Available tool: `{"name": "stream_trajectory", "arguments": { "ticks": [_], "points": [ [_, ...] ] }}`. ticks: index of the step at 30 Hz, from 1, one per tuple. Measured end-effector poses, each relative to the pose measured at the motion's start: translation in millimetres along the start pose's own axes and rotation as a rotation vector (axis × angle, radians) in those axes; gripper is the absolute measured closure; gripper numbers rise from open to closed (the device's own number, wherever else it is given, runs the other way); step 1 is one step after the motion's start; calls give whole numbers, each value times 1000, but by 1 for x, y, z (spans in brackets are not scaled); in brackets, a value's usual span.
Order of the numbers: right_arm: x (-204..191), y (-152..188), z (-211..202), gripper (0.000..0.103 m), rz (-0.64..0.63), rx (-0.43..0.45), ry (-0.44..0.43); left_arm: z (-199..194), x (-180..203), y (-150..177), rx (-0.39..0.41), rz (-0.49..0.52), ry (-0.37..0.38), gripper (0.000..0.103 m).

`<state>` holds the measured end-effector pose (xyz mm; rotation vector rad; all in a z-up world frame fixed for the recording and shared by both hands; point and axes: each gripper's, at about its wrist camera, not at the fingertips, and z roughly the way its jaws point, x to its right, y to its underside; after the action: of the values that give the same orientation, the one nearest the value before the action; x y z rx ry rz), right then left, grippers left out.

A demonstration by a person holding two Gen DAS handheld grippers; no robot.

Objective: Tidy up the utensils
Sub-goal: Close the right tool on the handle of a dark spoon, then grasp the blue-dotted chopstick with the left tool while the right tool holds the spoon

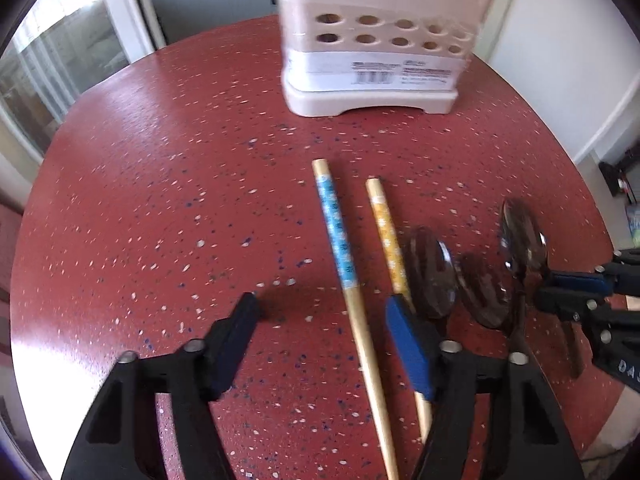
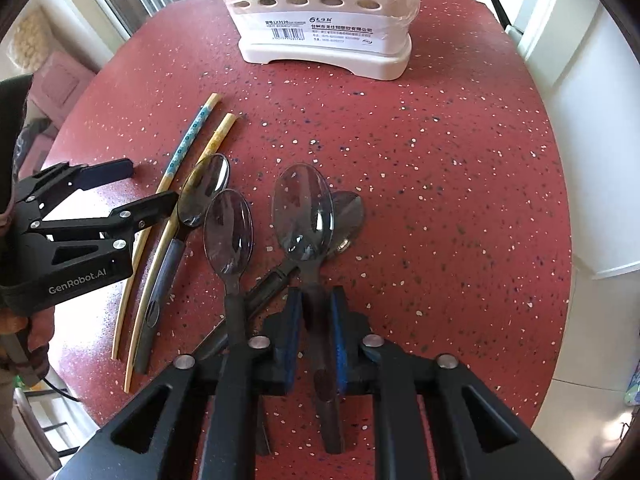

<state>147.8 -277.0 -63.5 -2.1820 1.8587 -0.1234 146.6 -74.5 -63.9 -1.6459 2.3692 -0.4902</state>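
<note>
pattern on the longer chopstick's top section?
Blue band with small white flowers on the chopstick, bare wood at both ends. Clearest in the left wrist view.

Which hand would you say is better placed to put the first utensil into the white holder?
Right. The right gripper is already shut on a spoon, with the white holder straight ahead of it. The left gripper is open around the blue chopstick, gripping nothing yet.
</note>
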Motion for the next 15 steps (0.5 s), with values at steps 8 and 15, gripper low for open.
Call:
{"name": "stream_trajectory", "arguments": {
  "ticks": [8, 15],
  "points": [
    [19, 5, -6, 100, 72, 36, -126, -6, 13, -2, 8, 47, 24, 66],
    [29, 12, -21, 100, 87, 113, -188, -35, 0, 12, 172, -49, 47, 66]
  ]
}}
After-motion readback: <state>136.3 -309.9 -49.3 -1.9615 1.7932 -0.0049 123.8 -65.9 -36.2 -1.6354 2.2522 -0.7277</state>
